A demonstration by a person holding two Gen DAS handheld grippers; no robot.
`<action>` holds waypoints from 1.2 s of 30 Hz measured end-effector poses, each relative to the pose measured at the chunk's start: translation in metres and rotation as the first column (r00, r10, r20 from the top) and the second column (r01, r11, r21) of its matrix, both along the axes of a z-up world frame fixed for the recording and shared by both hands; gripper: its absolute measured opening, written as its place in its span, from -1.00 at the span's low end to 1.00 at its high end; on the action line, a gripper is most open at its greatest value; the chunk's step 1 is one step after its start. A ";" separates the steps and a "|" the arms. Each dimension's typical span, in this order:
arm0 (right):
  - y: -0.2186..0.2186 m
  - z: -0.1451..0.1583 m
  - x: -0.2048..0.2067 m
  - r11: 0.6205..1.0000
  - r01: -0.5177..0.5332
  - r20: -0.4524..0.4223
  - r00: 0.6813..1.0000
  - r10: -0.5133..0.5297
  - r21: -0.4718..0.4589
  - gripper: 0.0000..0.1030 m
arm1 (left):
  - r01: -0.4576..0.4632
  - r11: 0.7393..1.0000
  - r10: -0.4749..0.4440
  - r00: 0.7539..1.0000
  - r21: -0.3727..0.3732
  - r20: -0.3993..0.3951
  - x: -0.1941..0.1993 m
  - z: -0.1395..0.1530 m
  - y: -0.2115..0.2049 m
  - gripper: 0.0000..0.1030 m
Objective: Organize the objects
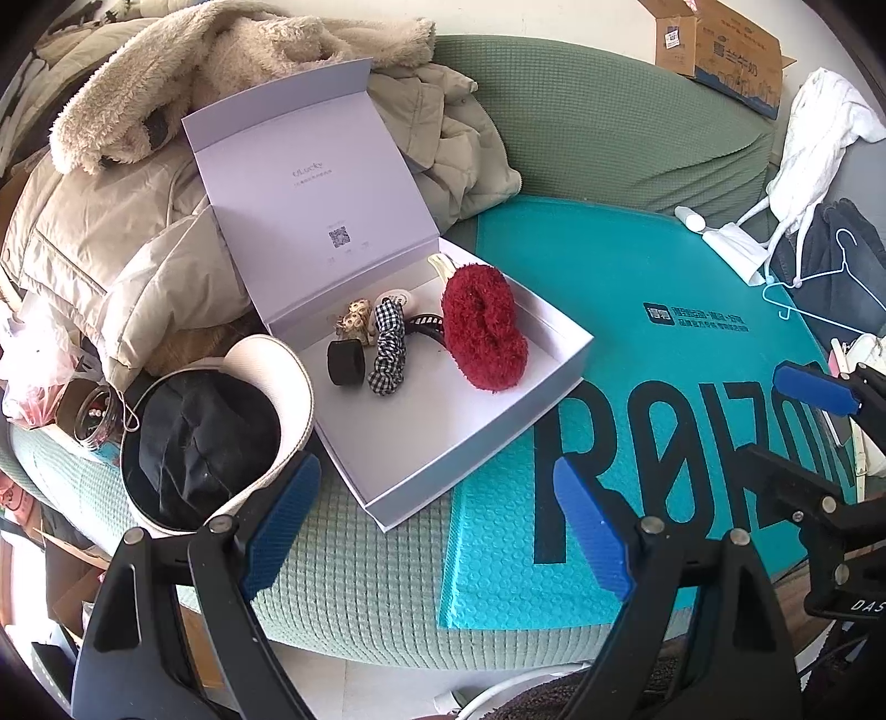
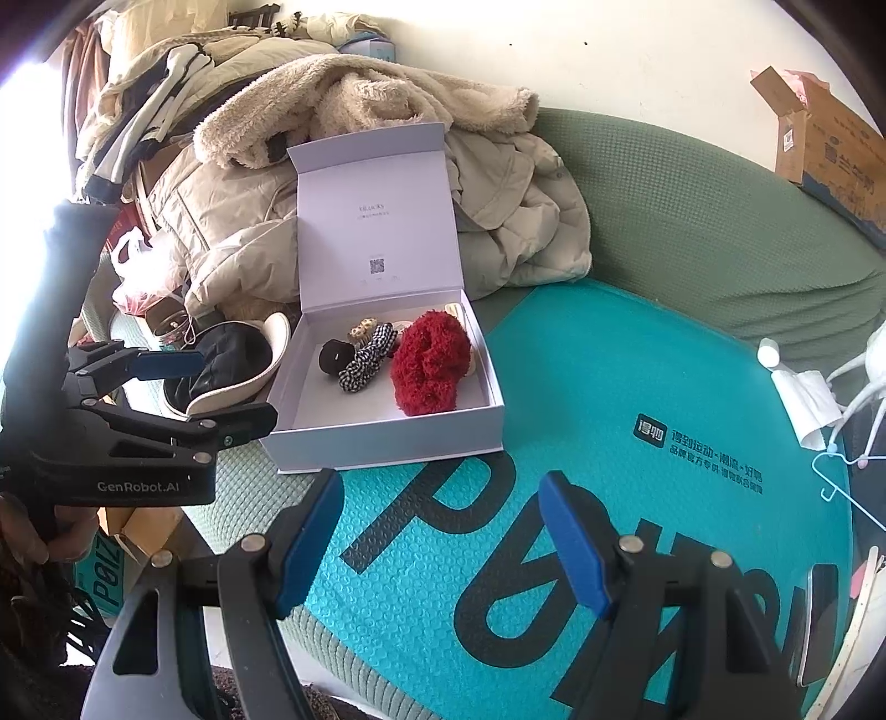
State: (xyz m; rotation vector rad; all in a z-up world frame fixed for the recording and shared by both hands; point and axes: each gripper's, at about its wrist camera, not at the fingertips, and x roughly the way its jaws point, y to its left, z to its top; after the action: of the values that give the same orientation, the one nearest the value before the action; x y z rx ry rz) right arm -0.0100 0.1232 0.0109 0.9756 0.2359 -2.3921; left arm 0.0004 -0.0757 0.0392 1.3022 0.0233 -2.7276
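Note:
An open white box point(image 1: 487, 443) point(image 2: 387, 443) stands on the sofa, its lid point(image 1: 310, 183) point(image 2: 379, 221) upright. Inside lie a red fluffy scrunchie point(image 1: 484, 332) point(image 2: 429, 368), a checked scrunchie point(image 1: 389, 346) point(image 2: 365, 357), a black band point(image 1: 345, 363) point(image 2: 335, 357), a beige patterned clip point(image 1: 354, 321) point(image 2: 362, 329) and a cream clip point(image 1: 440, 266). My left gripper point(image 1: 437, 531) is open and empty, below the box's front corner. My right gripper point(image 2: 440, 545) is open and empty over the teal mailer. Each gripper also shows in the other view: the right one point(image 1: 786, 421), the left one point(image 2: 221, 387).
A teal bubble mailer point(image 1: 637, 387) point(image 2: 609, 443) lies right of the box. A cap point(image 1: 205, 437) point(image 2: 232, 365) lies left of it. Coats point(image 1: 138, 221) point(image 2: 498, 210) pile behind. A glass jar point(image 1: 94, 415), a hanger point(image 1: 819, 288) and a cardboard box point(image 1: 725, 50) are around.

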 end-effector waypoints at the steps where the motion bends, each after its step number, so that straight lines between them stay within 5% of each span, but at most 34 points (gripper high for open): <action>1: 0.000 0.000 -0.001 1.000 0.000 0.002 1.000 0.000 -0.003 0.43 | 0.002 1.000 -0.002 1.000 -0.001 -0.004 0.000 0.000 0.000 0.66; 36: 0.004 -0.004 -0.015 0.995 0.104 0.029 0.994 -0.104 -0.003 0.43 | 0.092 0.996 -0.092 0.996 -0.009 -0.003 -0.030 -0.008 -0.002 0.66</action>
State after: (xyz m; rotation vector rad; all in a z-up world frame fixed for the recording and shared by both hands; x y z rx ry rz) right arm -0.0254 0.1275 0.0071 1.0430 0.1735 -2.4691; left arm -0.0293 -0.0775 0.0310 1.3281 -0.0494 -2.8025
